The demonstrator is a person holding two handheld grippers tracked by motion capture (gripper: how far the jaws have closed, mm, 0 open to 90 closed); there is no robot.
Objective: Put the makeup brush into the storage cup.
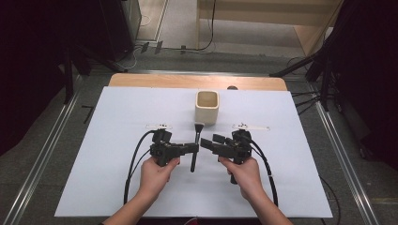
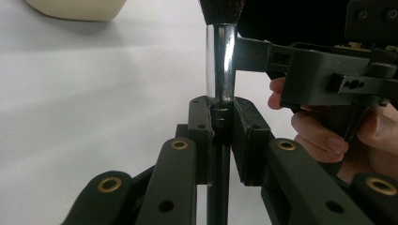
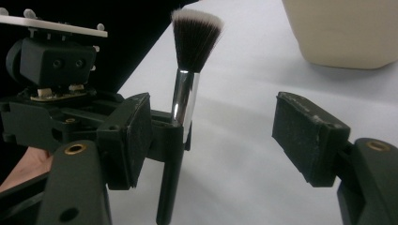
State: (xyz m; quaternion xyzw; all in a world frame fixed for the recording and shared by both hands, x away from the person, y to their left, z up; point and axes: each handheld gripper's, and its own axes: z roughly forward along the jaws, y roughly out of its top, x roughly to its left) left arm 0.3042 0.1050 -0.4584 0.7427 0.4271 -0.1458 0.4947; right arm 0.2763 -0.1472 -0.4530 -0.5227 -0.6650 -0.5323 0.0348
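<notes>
the left gripper has its fingers clenched on the brush; the right gripper, fingers released, waits beside it. the cup near the tabletop's far edge is empty, so dropping the brush in looks left to do.

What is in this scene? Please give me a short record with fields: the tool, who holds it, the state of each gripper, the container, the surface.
tool: makeup brush, black handle, silver ferrule, dark bristles with pale tips
tool position: between the two grippers, bristle end toward the cup
left gripper: shut on the brush just below the ferrule
right gripper: jaws wide open, on either side of the brush, pads not touching it
container: cream square cup, upright, looks empty, beyond the brush
surface: white sheet over a wooden table
hands: one on each gripper
</notes>
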